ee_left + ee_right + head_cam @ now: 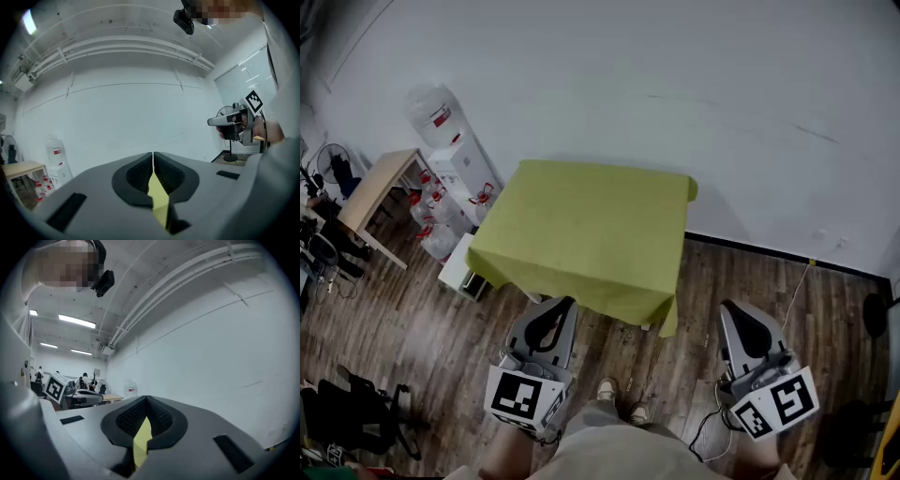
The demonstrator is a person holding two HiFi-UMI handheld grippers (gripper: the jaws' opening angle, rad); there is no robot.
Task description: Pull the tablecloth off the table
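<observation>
A yellow-green tablecloth [581, 230] covers a small table against the white wall and hangs over its front edge. My left gripper [558, 307] is held just in front of the front hem, jaws shut and empty. My right gripper [733, 309] is to the right of the cloth's front right corner, apart from it, also shut and empty. In the left gripper view the gripper [153, 157] points at the wall, and a sliver of the tablecloth [157, 197] shows through the slit behind its tips. The right gripper [147, 403] shows the same sliver of tablecloth [142, 441].
A water dispenser [455, 155] with spare bottles [436, 211] stands left of the table, beside a wooden desk [380, 192]. A white box [459, 267] sits by the table's left front leg. A cable [797, 291] runs over the wood floor at the right. The person's shoes [619, 398] are between the grippers.
</observation>
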